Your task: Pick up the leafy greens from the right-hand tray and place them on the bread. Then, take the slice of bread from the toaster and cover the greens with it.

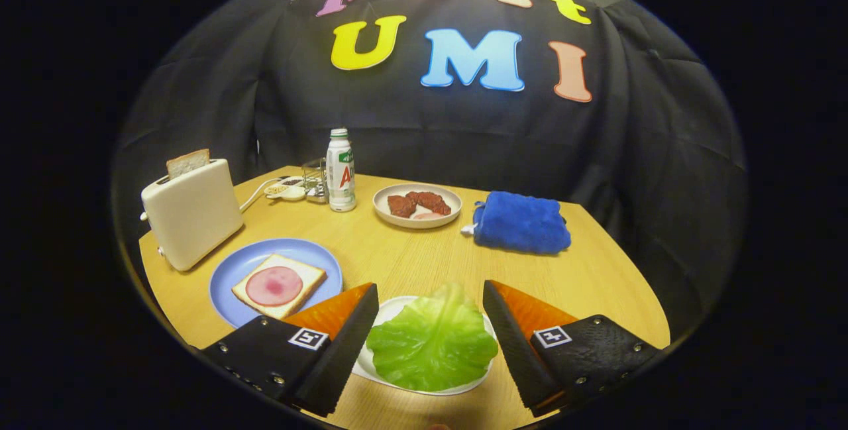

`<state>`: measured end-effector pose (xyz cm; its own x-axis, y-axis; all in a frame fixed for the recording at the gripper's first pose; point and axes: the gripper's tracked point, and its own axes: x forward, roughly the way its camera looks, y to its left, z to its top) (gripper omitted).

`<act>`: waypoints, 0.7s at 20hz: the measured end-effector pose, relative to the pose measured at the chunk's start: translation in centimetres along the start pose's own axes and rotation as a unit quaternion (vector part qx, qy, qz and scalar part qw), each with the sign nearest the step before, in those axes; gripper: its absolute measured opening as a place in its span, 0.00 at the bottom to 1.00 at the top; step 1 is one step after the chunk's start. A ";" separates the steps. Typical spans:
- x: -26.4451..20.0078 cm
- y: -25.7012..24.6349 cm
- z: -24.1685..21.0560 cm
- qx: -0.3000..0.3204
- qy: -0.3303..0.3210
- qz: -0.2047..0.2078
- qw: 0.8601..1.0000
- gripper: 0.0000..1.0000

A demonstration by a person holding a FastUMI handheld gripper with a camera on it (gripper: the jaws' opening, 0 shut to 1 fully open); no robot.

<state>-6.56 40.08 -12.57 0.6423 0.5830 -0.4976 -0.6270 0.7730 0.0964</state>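
Green crinkled leafy greens [432, 344] (on white tray [391, 311]) | hand-held gripper [430, 297] spread wide, straddling them

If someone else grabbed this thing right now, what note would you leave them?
Tongs: open, one finger on each side of the lettuce leaf, not pressing it.
Lettuce leaf: on its white tray, between the fingers.
Bread with ham: on the blue plate, beyond the left finger, no greens on it yet.
Second slice: sticking up from the toaster.
Done: nothing placed.
Left: grip the leaf, lay it on the ham bread, then cover it with the toaster slice.
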 end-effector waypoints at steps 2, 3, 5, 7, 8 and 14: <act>0.7 0.2 -1.4 0.003 0.019 0.004 1.000 0.97; 1.1 0.2 -2.1 0.004 0.031 0.004 1.000 0.97; 1.8 0.2 -3.6 0.011 0.062 0.007 0.998 0.97; 2.3 0.3 -5.0 0.017 0.088 0.008 0.996 0.97; 2.3 0.3 -5.6 0.017 0.097 0.008 0.995 0.97; 3.1 0.4 -7.4 0.040 0.118 0.015 0.992 0.97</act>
<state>-8.08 40.37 -20.45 0.4974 0.5378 -0.6807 -0.6009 0.7795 0.1769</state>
